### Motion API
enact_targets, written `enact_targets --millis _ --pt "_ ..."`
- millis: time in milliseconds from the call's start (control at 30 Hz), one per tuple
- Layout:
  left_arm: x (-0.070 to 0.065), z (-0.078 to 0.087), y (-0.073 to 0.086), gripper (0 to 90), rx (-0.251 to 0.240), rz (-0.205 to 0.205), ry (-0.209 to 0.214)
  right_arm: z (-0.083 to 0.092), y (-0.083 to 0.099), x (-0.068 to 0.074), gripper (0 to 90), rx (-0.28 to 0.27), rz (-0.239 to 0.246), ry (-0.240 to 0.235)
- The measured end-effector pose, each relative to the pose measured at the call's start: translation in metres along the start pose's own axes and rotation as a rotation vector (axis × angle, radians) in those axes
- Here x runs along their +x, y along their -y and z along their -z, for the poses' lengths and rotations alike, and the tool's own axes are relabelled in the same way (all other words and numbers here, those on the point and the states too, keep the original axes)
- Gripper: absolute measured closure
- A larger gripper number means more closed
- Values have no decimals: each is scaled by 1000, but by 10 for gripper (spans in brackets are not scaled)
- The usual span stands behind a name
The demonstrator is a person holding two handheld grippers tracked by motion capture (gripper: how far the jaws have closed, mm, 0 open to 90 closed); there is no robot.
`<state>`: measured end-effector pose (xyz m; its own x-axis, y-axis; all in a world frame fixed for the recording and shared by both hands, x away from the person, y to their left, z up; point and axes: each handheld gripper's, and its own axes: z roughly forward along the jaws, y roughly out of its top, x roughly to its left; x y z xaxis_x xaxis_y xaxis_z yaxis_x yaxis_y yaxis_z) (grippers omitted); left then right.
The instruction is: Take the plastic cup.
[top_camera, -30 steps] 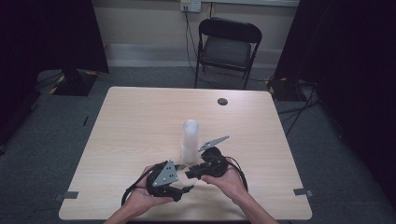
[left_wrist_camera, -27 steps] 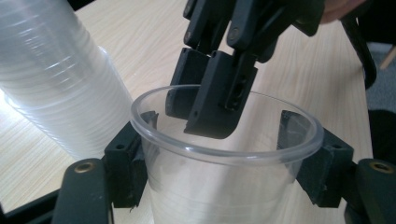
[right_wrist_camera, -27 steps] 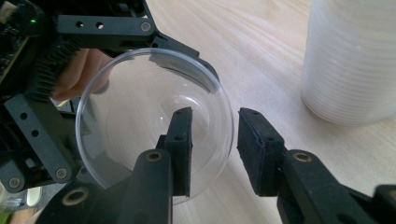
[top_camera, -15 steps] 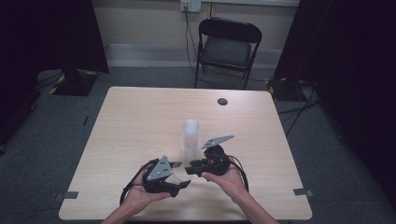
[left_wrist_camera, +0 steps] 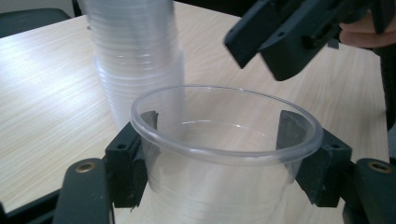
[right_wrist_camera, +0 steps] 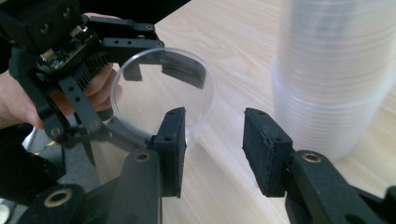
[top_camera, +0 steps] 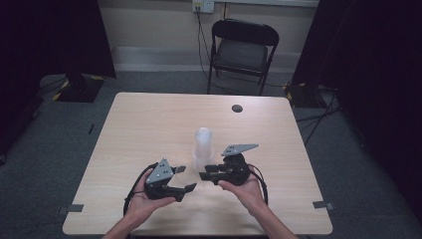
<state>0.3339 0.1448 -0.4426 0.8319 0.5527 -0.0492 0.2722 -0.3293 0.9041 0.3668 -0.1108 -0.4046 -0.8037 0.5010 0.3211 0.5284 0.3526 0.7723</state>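
On the near half of the pale wooden table (top_camera: 149, 129), working leftward to rightward: left gripper (top_camera: 182, 178) sits in the person's left hand (top_camera: 142, 201), jaws spread around a single clear plastic cup (left_wrist_camera: 224, 154), one pad on each side of its wall just under the rim, so it grips the cup (the high view barely shows the cup, it is so transparent). Left gripper view: cup mouth faces the camera, rim unbroken. Just beyond and between the two grippers stands a tall stack of clear cups (top_camera: 203, 149), upright on the tabletop, apart from the held cup. Right gripper (top_camera: 206, 175) is held in the right hand (top_camera: 244, 191), pointing leftward toward the other gripper; its jaws stand apart with bare table between them, holding nothing. Right gripper view: held cup just beyond its left jaw, stack at right. Far edge of table: small dark round object (top_camera: 237, 108). Beyond the table, a black folding chair (top_camera: 244, 50).
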Motion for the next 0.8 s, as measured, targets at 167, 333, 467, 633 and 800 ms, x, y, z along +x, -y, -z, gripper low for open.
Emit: enact_targets --millis 167,333,467,633,800 --pt "7 4 -1 299 -18 25 -21 10 3 -2 575 -16 4 36" --pt "14 9 -2 300 -30 43 -47 18 9 -7 568 -32 -1 66" --pt "20 13 -2 301 -47 66 -66 24 15 -10 562 -47 -1 81" --pt "27 15 -1 301 -54 100 -88 32 22 -14 553 -63 -1 106" --pt "33 20 -3 301 -64 113 -111 40 29 -19 547 -76 -8 132"
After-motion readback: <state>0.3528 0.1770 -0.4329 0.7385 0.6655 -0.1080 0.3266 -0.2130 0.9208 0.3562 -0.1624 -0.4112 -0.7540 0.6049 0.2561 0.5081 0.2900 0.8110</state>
